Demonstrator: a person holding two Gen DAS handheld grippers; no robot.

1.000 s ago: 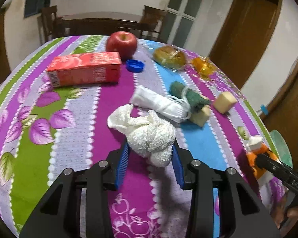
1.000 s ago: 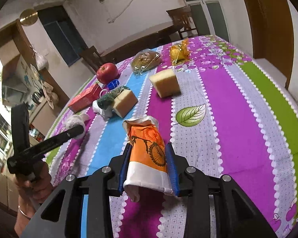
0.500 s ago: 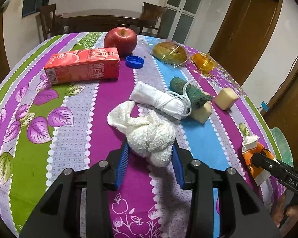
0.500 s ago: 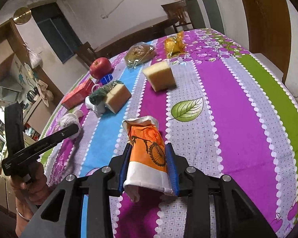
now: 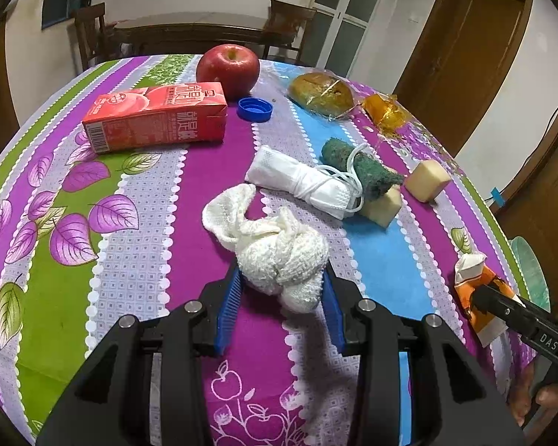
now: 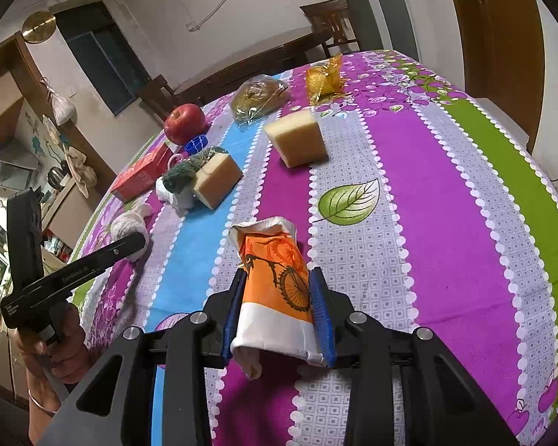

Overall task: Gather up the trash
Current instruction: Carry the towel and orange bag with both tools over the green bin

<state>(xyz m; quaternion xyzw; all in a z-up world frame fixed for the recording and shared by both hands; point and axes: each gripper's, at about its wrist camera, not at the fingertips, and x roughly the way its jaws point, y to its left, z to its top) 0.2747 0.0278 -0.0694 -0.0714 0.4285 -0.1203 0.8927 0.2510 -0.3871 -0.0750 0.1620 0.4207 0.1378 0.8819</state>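
Left gripper (image 5: 281, 290): black plastic arms with ribbed blue pads, pinching the crumpled white cloth from both sides.
Crumpled white cloth (image 5: 275, 252): knitted, nubbly weave, knotted into a lump with a loose flap trailing to the left; its bulk sits between the left pads, resting on the tablecloth.
Right gripper (image 6: 277, 297): same black frame and blue pads, clamped on the flattened carton.
Flattened carton (image 6: 279, 278): glossy orange pack printed with a black bicycle, white band at the near end, torn white top at the far end; it lies on the cloth at the table's near edge, squeezed between the right pads.
Tablecloth (image 5: 137, 260): smooth, striped in purple, green, blue and grey check, with leaf and apple prints and white scalloped borders.
Juice box (image 5: 156, 117): red rectangular carton lying on its side, far left.
Apple (image 5: 227, 68): round, shiny red, behind the juice box.
Bottle cap (image 5: 255, 109): blue, ridged, just beside the apple.
Face mask (image 5: 301, 182): white, rolled and wound with its ear loops, touching the scouring sponge.
Scouring sponge (image 5: 361, 171): coarse green pad on a yellow foam block.
Foam block (image 6: 297, 141): pale yellow, wedge-like, standing apart.
Wrapped bread (image 5: 321, 93): brown bun in clear crinkled film.
Yellow wrapper (image 5: 387, 111): translucent, crumpled.
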